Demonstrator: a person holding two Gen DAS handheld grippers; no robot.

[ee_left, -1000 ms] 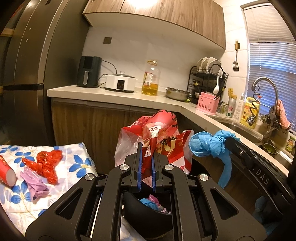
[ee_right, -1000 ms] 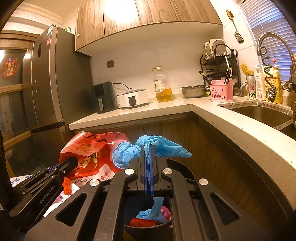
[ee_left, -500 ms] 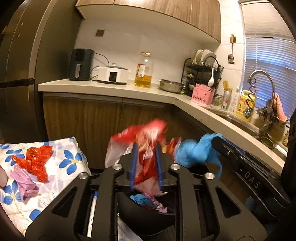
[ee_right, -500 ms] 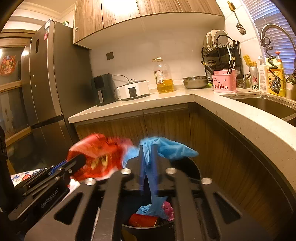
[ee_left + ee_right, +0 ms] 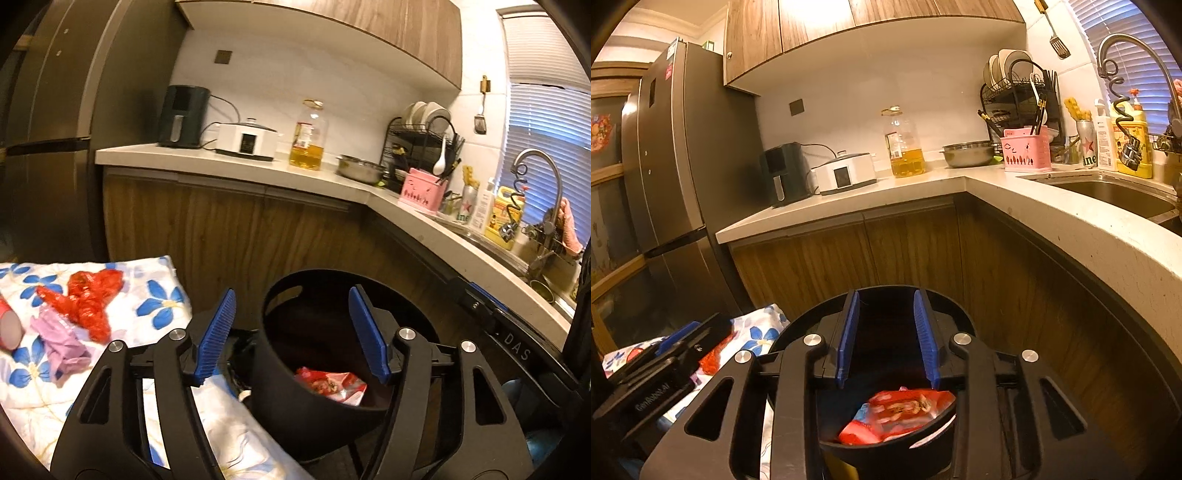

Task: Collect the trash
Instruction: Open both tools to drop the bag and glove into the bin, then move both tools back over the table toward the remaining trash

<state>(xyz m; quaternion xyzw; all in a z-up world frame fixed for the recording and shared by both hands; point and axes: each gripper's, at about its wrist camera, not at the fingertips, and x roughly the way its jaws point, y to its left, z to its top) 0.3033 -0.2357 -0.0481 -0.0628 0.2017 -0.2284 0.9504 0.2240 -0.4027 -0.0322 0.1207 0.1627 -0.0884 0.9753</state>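
Left wrist view: the left gripper (image 5: 291, 328) hangs over the black bin (image 5: 314, 402), fingers spread wide, nothing between the blue pads (image 5: 218, 328). Its jaws have just been opening. The red printed bag (image 5: 330, 384) lies inside the bin near the bottom, clear of both pads. To the left, a surface covered with a blue-flowered cloth (image 5: 159, 295) carries remaining trash: a crumpled red wrapper (image 5: 86, 299), a lilac wrapper (image 5: 62, 341) just beside it, and a red cylindrical item (image 5: 9, 328) at the frame edge, partly cut off. At the right edge, a dark body marked "DAS" is the right gripper (image 5: 513, 343) seen from the side; its jaws are not readable here. Behind stands the kitchen counter (image 5: 236, 168) with an oil bottle (image 5: 308, 138).

Right wrist view: the right gripper (image 5: 886, 339) also sits over the bin (image 5: 886, 446). Fingers parted moderately, narrower than the left pair, with empty space between the pads (image 5: 925, 339). Its jaws have just been opening. Below them, the red printed bag (image 5: 897, 410) rests in the bin; a bit of blue (image 5: 862, 411) shows at its left edge, not identifiable. The left gripper (image 5: 701, 328) enters at lower left, over the flowered cloth (image 5: 757, 332). Sink (image 5: 1115, 192) at upper right.
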